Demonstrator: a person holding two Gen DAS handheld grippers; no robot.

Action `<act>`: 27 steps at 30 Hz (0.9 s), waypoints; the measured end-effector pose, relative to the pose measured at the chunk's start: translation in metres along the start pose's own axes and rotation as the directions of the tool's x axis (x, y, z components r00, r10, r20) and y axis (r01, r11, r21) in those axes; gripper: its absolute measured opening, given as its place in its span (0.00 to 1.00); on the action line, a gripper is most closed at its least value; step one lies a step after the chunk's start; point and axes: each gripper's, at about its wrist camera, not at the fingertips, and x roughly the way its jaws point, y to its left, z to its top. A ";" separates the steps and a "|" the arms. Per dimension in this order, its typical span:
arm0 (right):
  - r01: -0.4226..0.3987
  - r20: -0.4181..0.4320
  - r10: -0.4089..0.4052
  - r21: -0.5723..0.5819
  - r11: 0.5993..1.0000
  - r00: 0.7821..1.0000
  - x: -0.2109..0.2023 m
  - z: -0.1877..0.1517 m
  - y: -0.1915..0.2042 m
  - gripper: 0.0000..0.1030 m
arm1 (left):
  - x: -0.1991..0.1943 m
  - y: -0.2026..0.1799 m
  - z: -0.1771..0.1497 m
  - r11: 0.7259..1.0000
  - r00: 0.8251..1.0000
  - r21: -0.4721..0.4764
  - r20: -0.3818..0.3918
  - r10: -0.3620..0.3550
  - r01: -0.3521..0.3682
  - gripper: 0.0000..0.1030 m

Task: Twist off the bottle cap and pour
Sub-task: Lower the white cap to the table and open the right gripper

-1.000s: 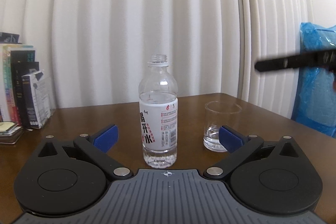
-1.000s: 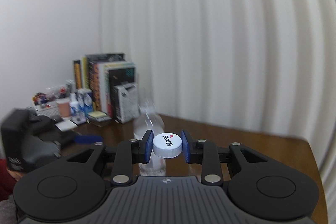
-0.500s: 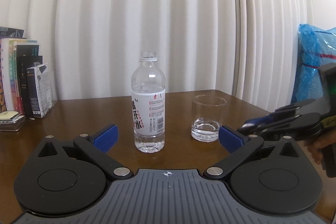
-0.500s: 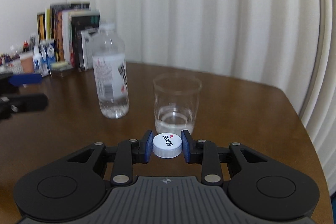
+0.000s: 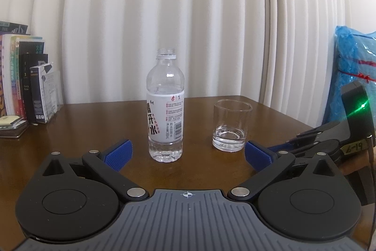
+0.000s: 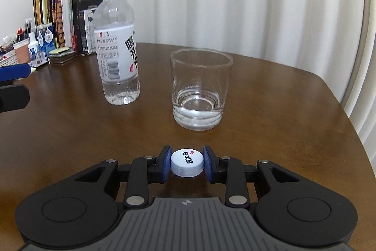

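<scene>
**Bottle uncapped on table, cap pinched in right gripper**

Clear ribbed plastic water bottle with a white printed label stands upright on the brown glossy wooden table, neck threads bare, a little water in the bottom. Short cylindrical clear glass tumbler with a thick base stands near it to the right, apart from it, a shallow layer of water inside.

Left gripper spread wide, holds nothing; blue ridged rubber pads flank the bottle's base from the near side, not touching it.

Right gripper closed down on the round white plastic cap, black characters on its flat top, knurled rim squeezed between the blue pads. Cap sits low over the table, near side of the tumbler; cannot tell if it touches the wood.

Row of upright books at the table's far left edge. White pleated curtain behind. Crinkly blue plastic bag at right.
</scene>
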 end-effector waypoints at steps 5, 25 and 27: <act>0.000 -0.009 0.000 -0.005 1.000 1.000 0.004 0.001 -0.002 0.31 | 0.000 0.000 -0.001 1.000 1.000 -0.003 -0.001 -0.004 0.004 1.00; 0.030 0.031 -0.031 0.009 0.999 0.999 -0.002 0.001 0.002 0.41 | -0.002 -0.001 -0.002 1.000 1.000 -0.010 -0.002 0.004 -0.004 1.00; 0.029 0.062 -0.031 0.024 0.999 0.998 -0.008 0.001 0.003 0.53 | -0.004 -0.002 -0.002 1.000 1.000 -0.009 0.000 0.010 -0.010 1.00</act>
